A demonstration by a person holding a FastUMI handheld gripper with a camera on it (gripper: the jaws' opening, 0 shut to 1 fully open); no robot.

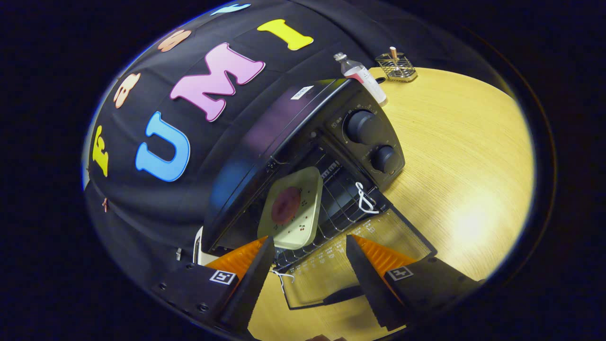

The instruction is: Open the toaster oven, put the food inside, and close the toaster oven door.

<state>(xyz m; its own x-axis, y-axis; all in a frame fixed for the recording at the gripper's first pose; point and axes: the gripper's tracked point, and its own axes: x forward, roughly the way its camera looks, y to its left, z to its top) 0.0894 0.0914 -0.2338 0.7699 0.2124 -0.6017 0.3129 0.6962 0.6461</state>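
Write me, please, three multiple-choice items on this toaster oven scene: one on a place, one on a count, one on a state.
1. Where is the plate?
A. on the table beside the bottle
B. on the rack inside the toaster oven
C. between the claw's fingers

2. How many knobs does the oven's panel show?
A. one
B. two
C. four

3. The oven door is:
A. folded down open
B. shut
C. taken off

Answers: 1 B, the plate lies on the wire rack; 2 B, two round knobs, one above the other; 3 A, the glass door lies flat under the open claw.
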